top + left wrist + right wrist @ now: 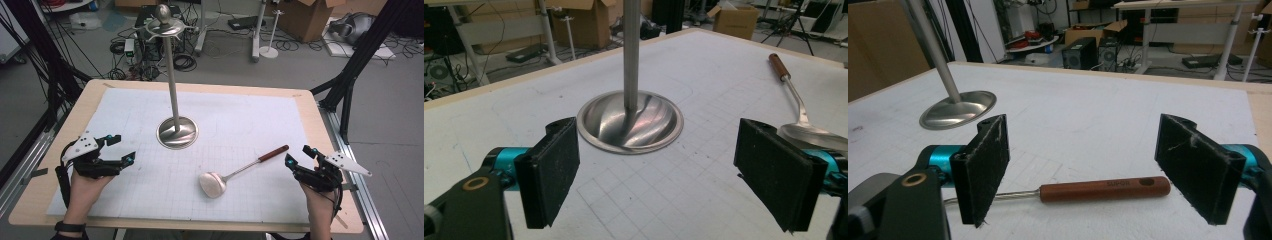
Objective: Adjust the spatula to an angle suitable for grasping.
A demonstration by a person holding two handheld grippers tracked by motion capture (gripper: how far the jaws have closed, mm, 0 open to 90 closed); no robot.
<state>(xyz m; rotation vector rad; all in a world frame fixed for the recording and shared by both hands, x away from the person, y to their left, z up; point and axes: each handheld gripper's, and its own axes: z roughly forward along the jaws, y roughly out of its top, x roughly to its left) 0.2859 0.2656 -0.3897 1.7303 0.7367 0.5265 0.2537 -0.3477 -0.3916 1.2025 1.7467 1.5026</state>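
- The steel ladle with a reddish-brown wooden handle (240, 171) lay flat on the table, its bowl toward the person at about six o'clock of the table's centre and its handle end toward about four o'clock.
- Its long axis ran on a diagonal, from the bowl low in the high view up and rightward to the handle tip.
- The right gripper (300, 157) was much the nearer one: the handle tip lay just beside it, at about nine o'clock from its jaws.
- In the right gripper view the wooden handle (1104, 189) lay crosswise on the table between and just beyond the two black pads (983, 167), which stood wide apart and touched nothing.
- The left gripper (125, 148) rested well apart from the ladle, near the table's nine o'clock edge, jaws spread and empty, facing the tall steel stand with a round dished base (177, 132).
- Judged from this, a grip on the handle would fall to the right gripper.
- The surface was a white gridded mat (150, 190) over a pale wooden tabletop (320, 125).
- Beyond it lay a grey workshop floor with cables, cardboard boxes (305, 15) and black frame legs.
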